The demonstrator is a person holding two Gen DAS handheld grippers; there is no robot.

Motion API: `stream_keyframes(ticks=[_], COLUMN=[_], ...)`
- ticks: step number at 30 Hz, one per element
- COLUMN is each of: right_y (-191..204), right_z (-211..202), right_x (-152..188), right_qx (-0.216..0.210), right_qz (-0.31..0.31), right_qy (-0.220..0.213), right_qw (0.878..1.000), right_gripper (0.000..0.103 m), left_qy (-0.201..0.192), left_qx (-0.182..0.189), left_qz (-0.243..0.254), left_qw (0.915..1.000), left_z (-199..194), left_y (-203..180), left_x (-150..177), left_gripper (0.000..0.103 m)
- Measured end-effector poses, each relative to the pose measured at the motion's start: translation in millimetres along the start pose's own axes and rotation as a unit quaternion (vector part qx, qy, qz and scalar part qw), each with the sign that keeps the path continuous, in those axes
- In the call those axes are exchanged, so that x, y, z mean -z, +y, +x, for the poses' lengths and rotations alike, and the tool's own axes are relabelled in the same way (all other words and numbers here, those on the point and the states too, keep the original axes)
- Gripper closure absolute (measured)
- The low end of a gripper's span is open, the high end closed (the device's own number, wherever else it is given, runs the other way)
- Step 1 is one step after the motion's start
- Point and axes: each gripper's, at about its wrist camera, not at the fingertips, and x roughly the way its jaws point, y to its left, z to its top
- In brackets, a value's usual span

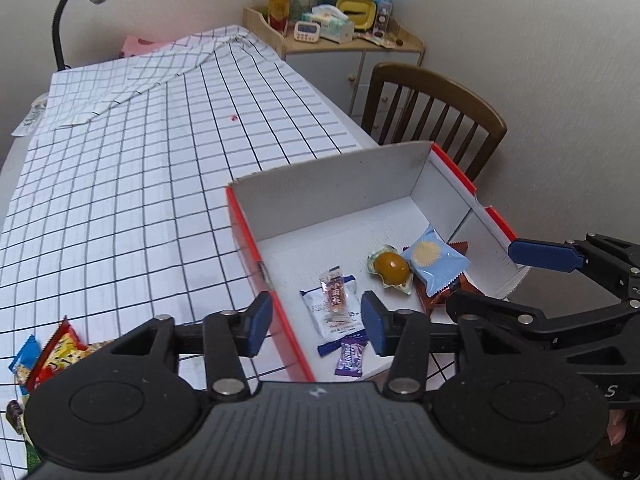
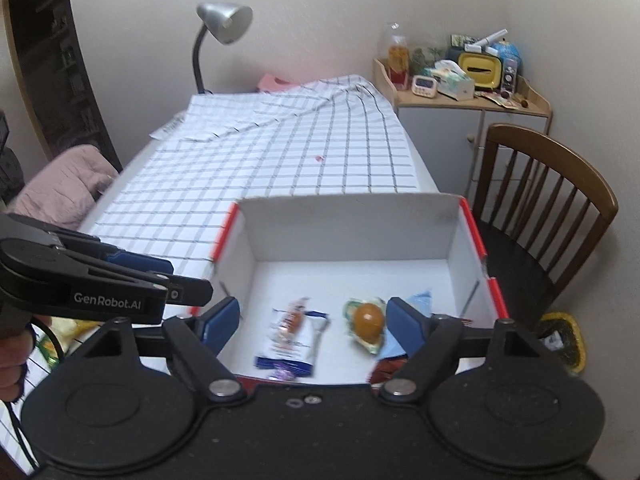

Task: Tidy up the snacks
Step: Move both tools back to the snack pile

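On the checked tablecloth (image 1: 160,184) your left gripper (image 1: 316,326) and right gripper (image 2: 314,328) hang spread and empty over the box (image 1: 320,192). Loose snack packets (image 1: 52,356) wait at the cloth's near-left edge: light, crinkly, slippery, so pinch a sealed end. Beyond stands a chair (image 1: 432,108).

Pale walls, a silver lamp (image 2: 225,22), a wooden chair (image 2: 548,196) and a cluttered corner cabinet (image 2: 464,116).

1. "GenRobot.AI" stands in white letters on the black side of the left gripper (image 2: 160,270), just left of the box (image 2: 348,228).
2. Print on the snack wrappers inside the box is too blurred to read.
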Motion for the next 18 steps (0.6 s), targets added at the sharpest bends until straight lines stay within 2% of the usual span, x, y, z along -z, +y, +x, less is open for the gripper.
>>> stream_keyframes(ticks=[2,4,9,13,18], right_y=[9.4,19.2,45.6,68.7,94.9], right_z=[-4.9,-10.0,-17.5,-21.7,-21.0], right_x=[0.0,1.1,3.3,6.2,8.6], right_qx=[-0.007,-0.012,-0.035,-0.054,-0.077], right_qz=[0.001,0.003,0.000,-0.008,-0.017], right_qy=[-0.009,-0.018,-0.031,-0.039,-0.046], right_qw=[1.000,1.000,0.999,0.998,0.996], right_gripper=[0.020,0.013,0.010,0.006,0.001], left_qy=[-0.013,-0.021,-0.037,-0.049,-0.060], left_qx=[0.002,0.003,-0.004,-0.006,-0.008], left_qz=[-0.002,-0.005,-0.017,-0.029,-0.046], left_qw=[0.9999,0.9998,0.9992,0.9983,0.9971], left_z=[-12.9,-24.2,-49.6,-67.3,-85.2], left_y=[6.9,15.7,41.0,61.0,87.9], left_x=[4.8,10.4,26.5,40.3,58.7], left_gripper=[0.049,0.049,0.048,0.038,0.036])
